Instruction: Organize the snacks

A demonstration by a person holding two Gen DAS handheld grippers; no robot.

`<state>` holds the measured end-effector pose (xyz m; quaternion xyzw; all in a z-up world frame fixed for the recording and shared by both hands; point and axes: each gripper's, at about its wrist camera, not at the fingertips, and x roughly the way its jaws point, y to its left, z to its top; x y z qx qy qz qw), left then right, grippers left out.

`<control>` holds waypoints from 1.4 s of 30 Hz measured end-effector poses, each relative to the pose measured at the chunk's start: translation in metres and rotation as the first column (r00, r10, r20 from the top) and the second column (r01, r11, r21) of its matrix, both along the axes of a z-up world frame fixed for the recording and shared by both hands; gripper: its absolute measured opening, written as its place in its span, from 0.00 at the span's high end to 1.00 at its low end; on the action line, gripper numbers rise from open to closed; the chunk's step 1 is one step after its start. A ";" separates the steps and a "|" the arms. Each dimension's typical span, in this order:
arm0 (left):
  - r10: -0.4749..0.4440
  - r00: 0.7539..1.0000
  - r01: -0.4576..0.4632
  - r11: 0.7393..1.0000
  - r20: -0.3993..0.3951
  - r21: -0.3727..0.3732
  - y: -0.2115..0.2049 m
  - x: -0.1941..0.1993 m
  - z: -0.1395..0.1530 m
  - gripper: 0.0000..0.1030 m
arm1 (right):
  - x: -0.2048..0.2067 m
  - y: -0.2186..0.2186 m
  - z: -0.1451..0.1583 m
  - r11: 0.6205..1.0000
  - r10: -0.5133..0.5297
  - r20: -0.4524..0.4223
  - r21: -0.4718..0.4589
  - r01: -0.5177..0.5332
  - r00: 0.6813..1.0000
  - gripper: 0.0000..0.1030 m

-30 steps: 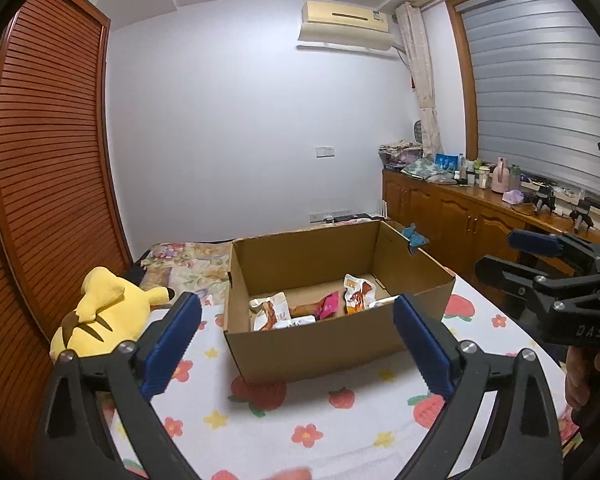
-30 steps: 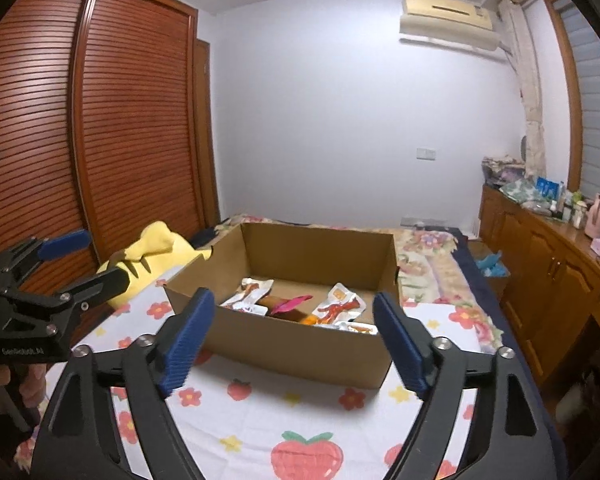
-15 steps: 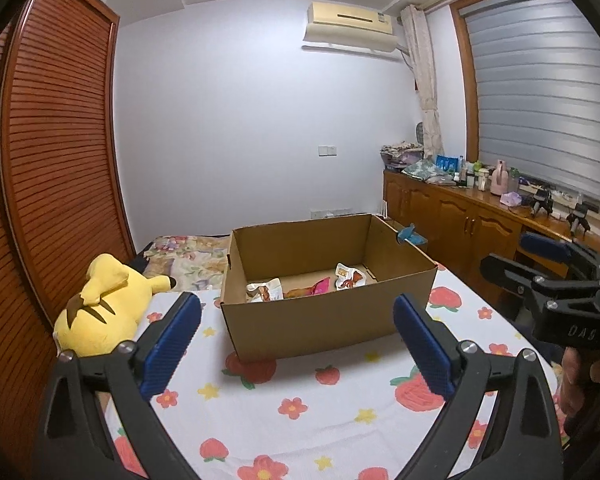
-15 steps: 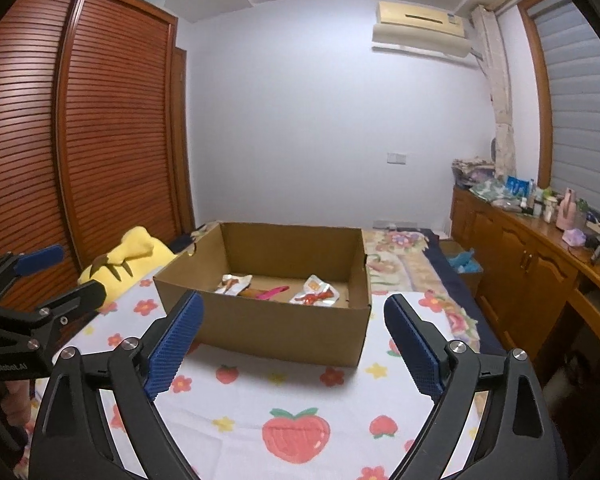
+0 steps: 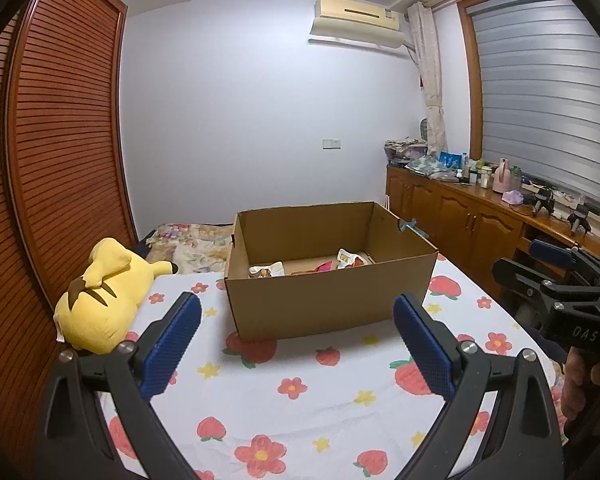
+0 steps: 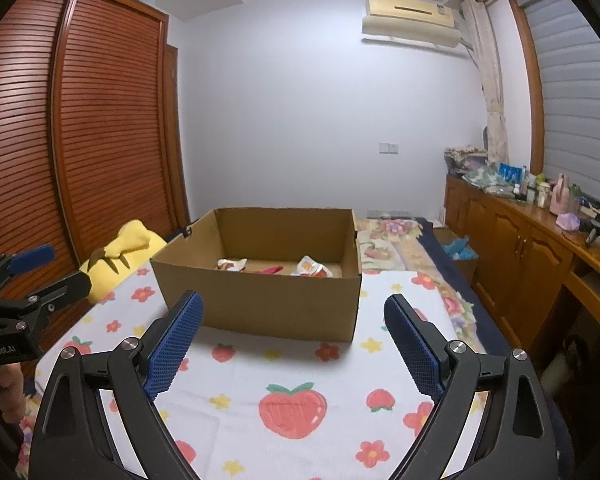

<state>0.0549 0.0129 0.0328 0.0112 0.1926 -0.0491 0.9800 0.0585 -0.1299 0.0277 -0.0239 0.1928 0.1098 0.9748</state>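
Note:
An open cardboard box (image 5: 328, 300) stands on the strawberry-print bedsheet (image 5: 300, 384); it also shows in the right wrist view (image 6: 260, 304). Several snack packets (image 5: 350, 259) lie on its floor, white, orange and pink (image 6: 310, 267). My left gripper (image 5: 296, 312) is open and empty, held back from the box's near wall. My right gripper (image 6: 292, 312) is open and empty, also short of the box. The right gripper shows at the right edge of the left wrist view (image 5: 556, 276), and the left gripper at the left edge of the right wrist view (image 6: 24, 280).
A yellow plush toy (image 5: 100, 292) lies left of the box against the slatted wooden wardrobe (image 5: 48, 184). A wooden cabinet (image 6: 532, 248) with bottles and clutter runs along the right wall. A floral quilt (image 6: 396, 240) lies behind the box.
Both grippers have pulled back and away from the box, which now looks smaller and farther. Both stay open and empty. The packets in the box have not moved.

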 end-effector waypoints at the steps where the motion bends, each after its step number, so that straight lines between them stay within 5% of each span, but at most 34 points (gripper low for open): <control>1: 0.002 1.000 -0.002 1.000 -0.002 0.000 0.001 0.000 -0.001 0.05 | 0.000 0.000 0.000 1.000 -0.002 0.000 -0.002 0.002 1.000 0.09; 42: 0.021 1.000 -0.021 1.000 -0.011 -0.005 0.008 -0.003 -0.005 0.05 | -0.004 0.002 0.000 1.000 0.007 0.004 0.000 -0.007 1.000 0.09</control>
